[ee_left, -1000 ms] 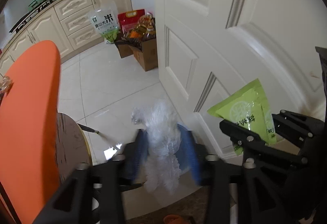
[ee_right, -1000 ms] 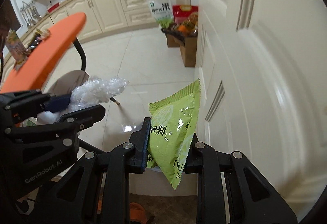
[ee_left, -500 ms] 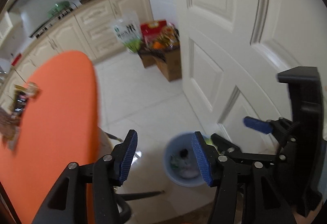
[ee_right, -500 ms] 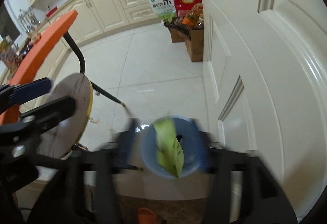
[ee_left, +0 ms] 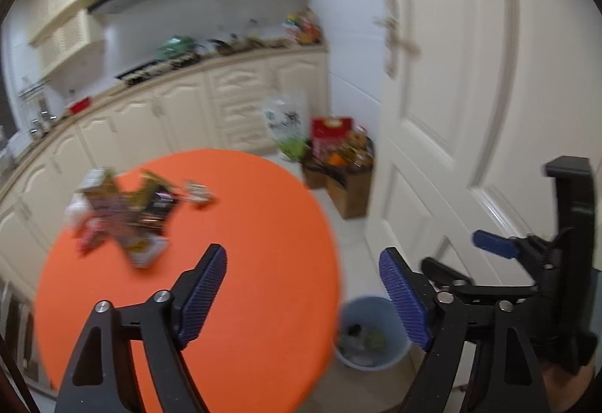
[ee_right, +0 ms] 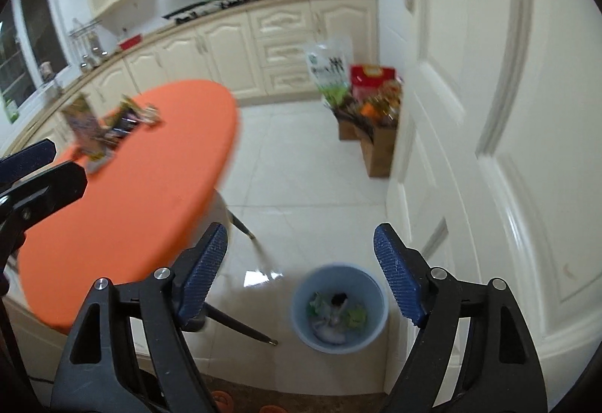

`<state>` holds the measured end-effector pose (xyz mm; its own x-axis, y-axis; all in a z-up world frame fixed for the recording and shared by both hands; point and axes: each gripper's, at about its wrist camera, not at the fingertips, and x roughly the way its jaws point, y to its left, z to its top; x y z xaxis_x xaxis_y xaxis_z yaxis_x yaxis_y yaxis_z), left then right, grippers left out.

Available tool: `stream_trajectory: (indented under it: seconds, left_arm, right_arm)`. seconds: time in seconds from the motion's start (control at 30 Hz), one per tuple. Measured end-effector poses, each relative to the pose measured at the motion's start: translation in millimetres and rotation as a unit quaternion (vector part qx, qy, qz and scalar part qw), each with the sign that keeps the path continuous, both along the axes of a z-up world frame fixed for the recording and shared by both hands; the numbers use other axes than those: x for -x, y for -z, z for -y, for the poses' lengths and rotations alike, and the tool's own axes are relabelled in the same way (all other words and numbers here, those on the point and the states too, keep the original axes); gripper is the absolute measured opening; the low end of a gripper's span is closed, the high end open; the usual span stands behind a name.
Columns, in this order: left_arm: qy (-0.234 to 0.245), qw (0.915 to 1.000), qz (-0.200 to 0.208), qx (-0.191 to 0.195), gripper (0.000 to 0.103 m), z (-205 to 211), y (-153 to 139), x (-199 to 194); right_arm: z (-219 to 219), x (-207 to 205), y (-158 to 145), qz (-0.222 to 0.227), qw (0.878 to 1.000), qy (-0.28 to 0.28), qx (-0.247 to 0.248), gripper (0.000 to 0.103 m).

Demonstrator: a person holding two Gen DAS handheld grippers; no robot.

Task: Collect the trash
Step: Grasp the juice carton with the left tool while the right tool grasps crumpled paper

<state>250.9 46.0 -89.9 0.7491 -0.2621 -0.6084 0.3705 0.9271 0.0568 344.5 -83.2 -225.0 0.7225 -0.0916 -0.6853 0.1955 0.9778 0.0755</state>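
Left tongs spread wide and widening further, nothing between the blue pads, hovering above the near part of the round orange tabletop. Right tongs likewise parted and widening, empty, held over the white tiled floor off the tabletop's right edge. Blue trash bin standing on the floor below, just beside the white door, with crumpled clear plastic, green scraps and a dark bit lying inside. Same bin seen from the left wrist, tucked past the tabletop's right edge, low in view. Heap of snack wrappers lying toward the far left part of the tabletop, blurred, colours mixed gold, purple and pink; single pieces hard to tell apart. One small pale wrapper set slightly apart on the heap's right side. Thin dark table leg slanting down to the floor left of the bin. Farther back, cardboard boxes full of groceries against the door's foot, a white and green bag leaning beside them, cream cabinets along the wall behind.
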Motion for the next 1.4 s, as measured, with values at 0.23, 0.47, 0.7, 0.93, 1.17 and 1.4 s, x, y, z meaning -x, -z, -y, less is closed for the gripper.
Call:
stream_trajectory:
  seconds: [0.23,0.47,0.7,0.93,1.17,1.4]
  left_arm:
    - [-0.065,0.9974,0.029,0.007,0.089,-103,-17,11]
    - [-0.125,0.9918,0.025,0.011,0.094,-178,9,-42]
    - [-0.134,0.991,0.002,-0.003,0.093,-180,47,-114]
    - [-0.137,0.9902,-0.004,-0.026,0.083,-168,61,-175]
    - [-0.148,0.9889,-0.012,-0.008,0.035,-169,64,-210]
    - [-0.158,0.9874,-0.001,0.009,0.035,-183,60,-202]
  right_arm:
    - [-98,-34,-50,0.031,0.996,-0.072,0.032,0.083]
    - [-158,-106,-46,0.018,0.992,-0.118,0.034,0.083]
    - [-163,-191,-9,-0.026,0.992,-0.122,0.033,0.083]
    - [-160,-262,22,-0.063,0.989,-0.129,0.038,0.083]
    - [-169,-306,45,-0.08,0.983,-0.153,0.055,0.081]
    - [-182,-312,56,-0.093,0.977,-0.175,0.072,0.038]
